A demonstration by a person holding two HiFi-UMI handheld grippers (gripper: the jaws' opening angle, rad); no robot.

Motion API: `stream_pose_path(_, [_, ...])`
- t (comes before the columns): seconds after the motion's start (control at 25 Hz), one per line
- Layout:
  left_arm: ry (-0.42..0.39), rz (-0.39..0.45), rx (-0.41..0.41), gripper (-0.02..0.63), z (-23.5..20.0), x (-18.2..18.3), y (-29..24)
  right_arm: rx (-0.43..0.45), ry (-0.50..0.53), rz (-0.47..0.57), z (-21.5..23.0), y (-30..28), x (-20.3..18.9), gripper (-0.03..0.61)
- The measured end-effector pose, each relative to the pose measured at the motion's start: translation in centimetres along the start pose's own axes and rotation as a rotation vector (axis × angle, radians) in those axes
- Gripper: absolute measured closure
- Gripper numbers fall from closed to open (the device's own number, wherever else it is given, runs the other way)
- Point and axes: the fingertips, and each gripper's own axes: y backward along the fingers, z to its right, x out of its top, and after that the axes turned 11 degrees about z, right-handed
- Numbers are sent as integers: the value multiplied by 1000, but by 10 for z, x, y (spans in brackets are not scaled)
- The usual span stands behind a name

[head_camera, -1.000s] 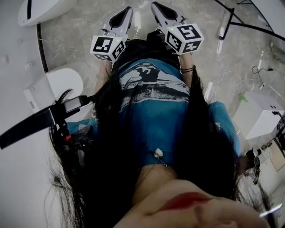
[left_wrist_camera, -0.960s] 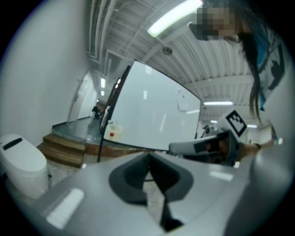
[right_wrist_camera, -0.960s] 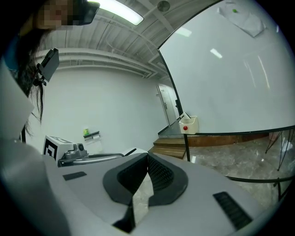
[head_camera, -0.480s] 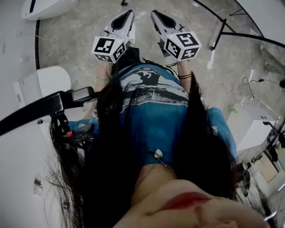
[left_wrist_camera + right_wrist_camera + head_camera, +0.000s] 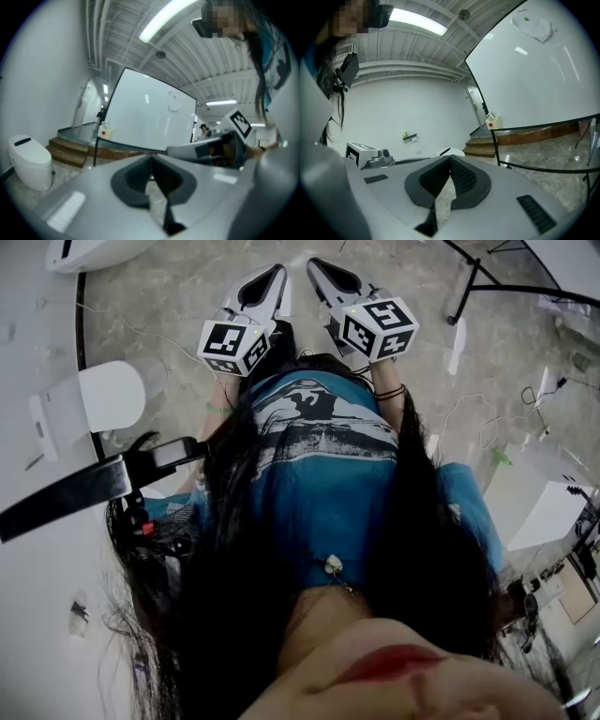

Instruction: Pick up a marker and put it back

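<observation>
No marker shows clearly in any view. In the head view I hold both grippers out in front of a blue shirt, above the stone floor. The left gripper (image 5: 270,277) and the right gripper (image 5: 319,266) are side by side, each with its marker cube facing up. Both are shut with nothing between the pads: in the left gripper view the left gripper (image 5: 151,160) has its black pads meeting at the tip, and the right gripper (image 5: 450,159) shows the same. A large whiteboard (image 5: 145,112) (image 5: 534,79) on a black frame stands ahead, with a small white box (image 5: 492,123) on its rail.
Black stand legs (image 5: 487,282) cross the floor at the upper right. White rounded units (image 5: 108,395) (image 5: 28,161) stand at the left, wooden steps (image 5: 65,150) behind them. White boxes (image 5: 548,512) and loose cables (image 5: 469,404) lie at the right.
The head view has swung, so the floor and stand legs have slid across the frame. Both grippers stay shut and side by side, shifted slightly upward in the view.
</observation>
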Motion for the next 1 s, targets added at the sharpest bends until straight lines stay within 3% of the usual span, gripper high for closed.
stream_pose_path(0.48, [-27,-16,-16,612,37,-10,15,0,-1,6,-7,40,-14,568])
stream_pose_path(1.0, [-36,-13,-17,612,39,-8,14,11,-2,-1,-9,39,-14,568])
